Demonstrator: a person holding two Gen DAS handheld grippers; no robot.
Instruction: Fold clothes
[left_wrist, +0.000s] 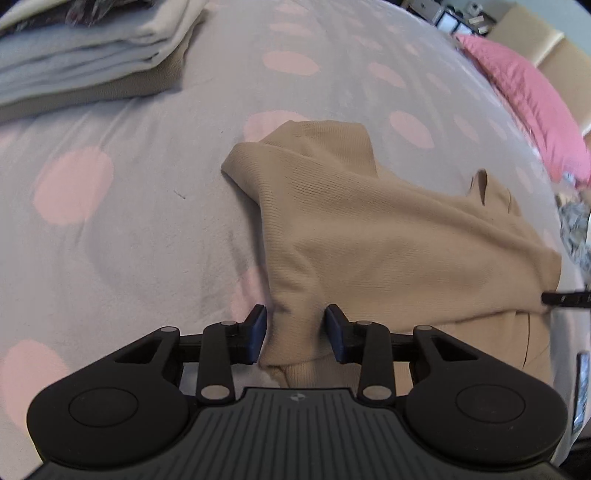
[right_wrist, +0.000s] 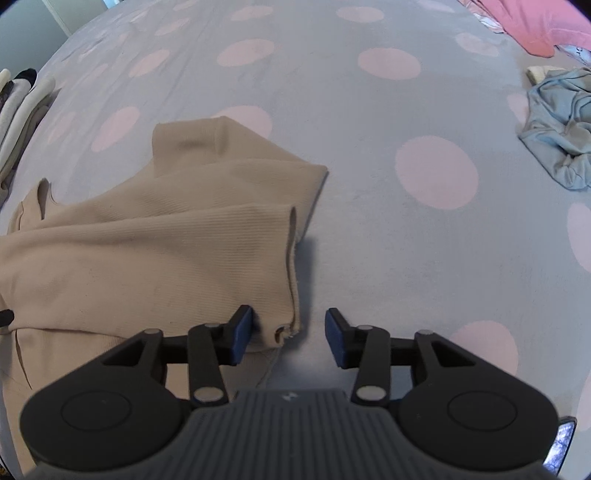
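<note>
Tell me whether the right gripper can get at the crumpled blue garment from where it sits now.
Probably not without moving. The right gripper is open over the tan garment's corner, while the blue garment lies far off to its right. Only bare dotted bedsheet lies between them, so the way is free.

Black tongs with blue pads (silver rivets), ribbed grey body.

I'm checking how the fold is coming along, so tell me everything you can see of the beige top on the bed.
The beige top is a finely ribbed knit, lying partly folded and rumpled on the dotted bedsheet. One short sleeve sticks out at its far end. Hemmed edges show. A bunched corner sits between the open left tongs; its other near corner lies between the open right tongs.
</note>
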